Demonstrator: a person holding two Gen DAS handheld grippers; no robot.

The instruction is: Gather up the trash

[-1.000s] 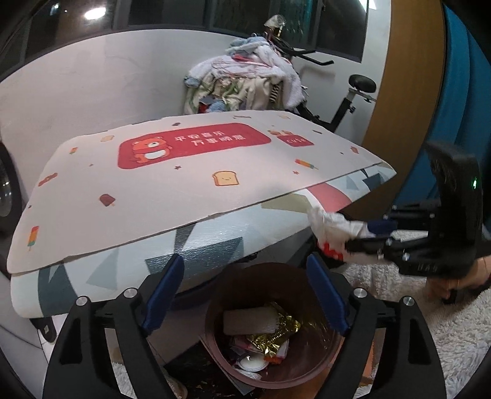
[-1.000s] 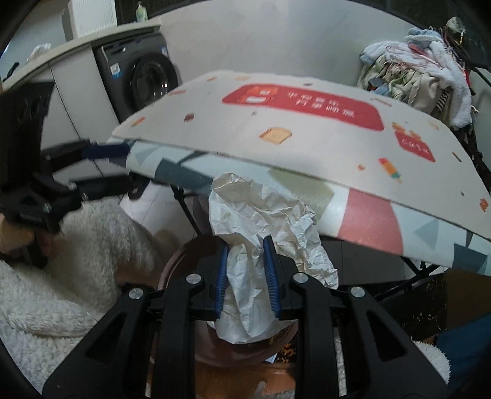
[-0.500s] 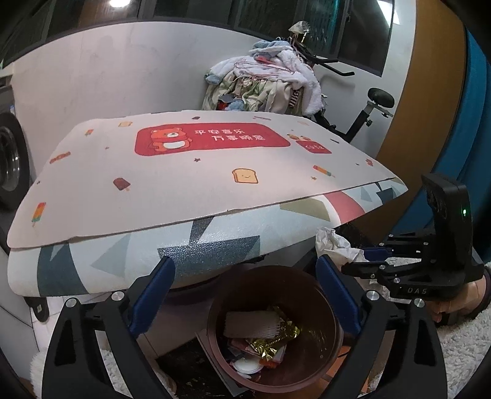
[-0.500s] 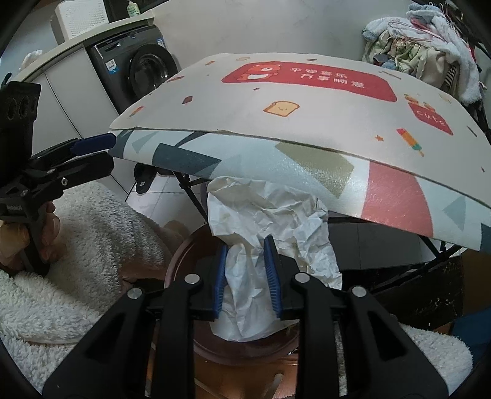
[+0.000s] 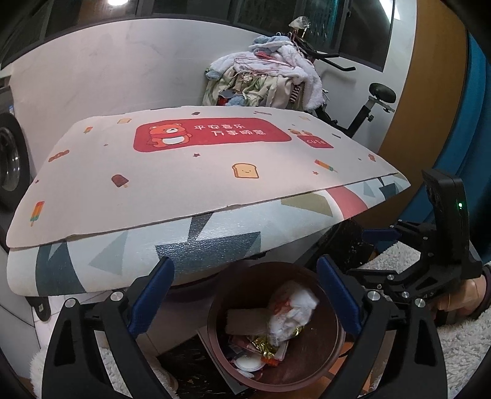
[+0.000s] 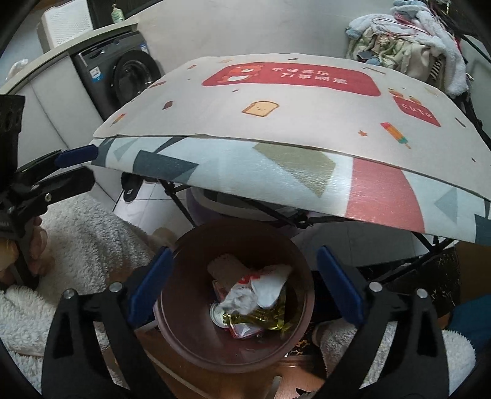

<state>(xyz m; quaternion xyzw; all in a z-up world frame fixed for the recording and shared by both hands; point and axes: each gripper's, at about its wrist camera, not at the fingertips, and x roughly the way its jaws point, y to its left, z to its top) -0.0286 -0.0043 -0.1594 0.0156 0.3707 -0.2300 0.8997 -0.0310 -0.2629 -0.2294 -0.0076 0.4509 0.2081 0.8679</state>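
Crumpled paper (image 6: 257, 291) now in bin (image 6: 184, 331).

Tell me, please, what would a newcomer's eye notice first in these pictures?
First, the round brown trash bin low in the middle, with crumpled white paper and gold foil inside. Above it spreads the pale table mat with a red bear banner. The open right gripper frames the bin.

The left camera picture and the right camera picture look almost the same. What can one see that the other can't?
Only the left wrist view shows the exercise bike seat and the right gripper beside the bin. Only the right wrist view shows the washing machine's whole door, a bottle above it, and the left gripper. Both show the brown trash bin holding crumpled white paper, the bear-print table mat, and the laundry pile.
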